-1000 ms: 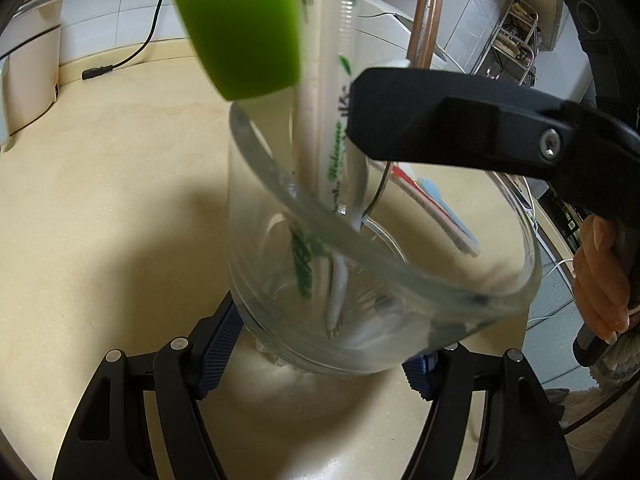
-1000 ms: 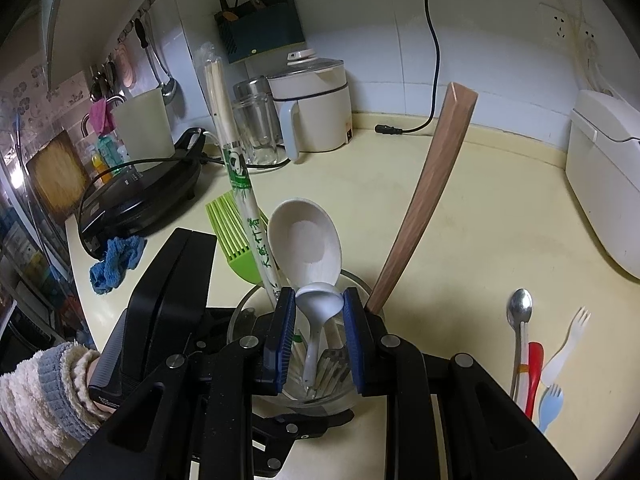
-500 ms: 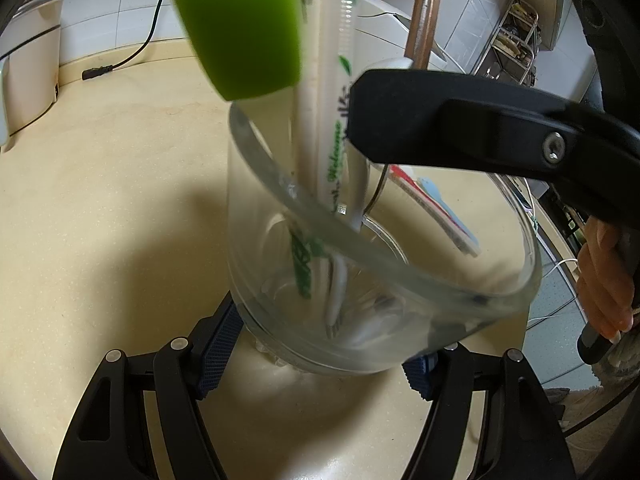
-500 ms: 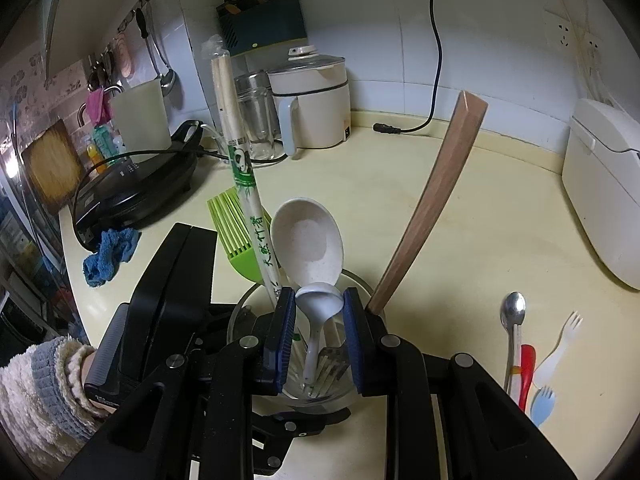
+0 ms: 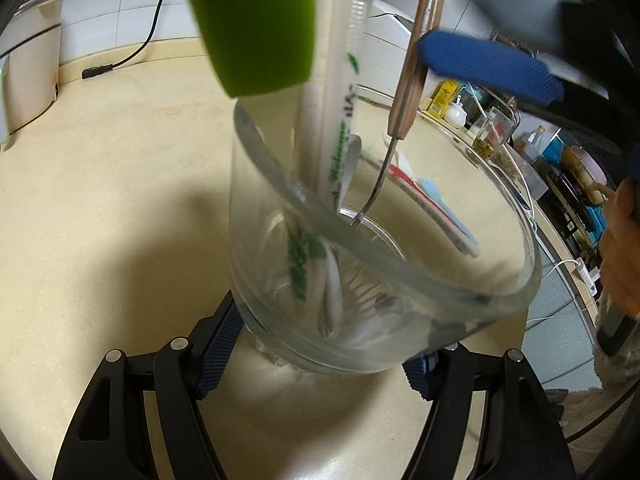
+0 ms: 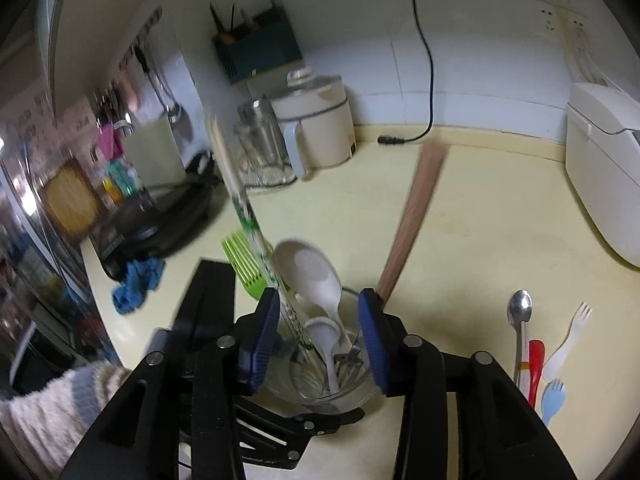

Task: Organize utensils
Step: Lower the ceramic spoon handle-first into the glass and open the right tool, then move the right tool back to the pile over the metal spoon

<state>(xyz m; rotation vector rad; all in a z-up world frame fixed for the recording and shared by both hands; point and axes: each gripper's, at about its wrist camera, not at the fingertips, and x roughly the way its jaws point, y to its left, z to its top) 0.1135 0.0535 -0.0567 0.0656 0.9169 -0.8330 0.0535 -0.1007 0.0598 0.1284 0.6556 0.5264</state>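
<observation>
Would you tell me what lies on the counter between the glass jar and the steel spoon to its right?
Nothing: in the right wrist view, only bare counter lies between the glass jar and the steel spoon.

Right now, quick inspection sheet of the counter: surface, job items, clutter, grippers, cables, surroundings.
Surface: cream countertop, mostly bare, no spills seen.
Job's things: glass jar holds green spatula, wrapped chopsticks, two white spoons, wooden-handled utensil. Beside it on the counter: metal spoon, red utensil, white spork, blue spork.
Clutter: blue cloth.
Grippers: left gripper clamps the jar's base; right gripper has just been opening, its pads either side of a white spoon, not pressing it.
Cables: black cord down the wall, plug lying on the counter.
Surroundings: white pot, white appliance, griddle, wall rack.
</observation>
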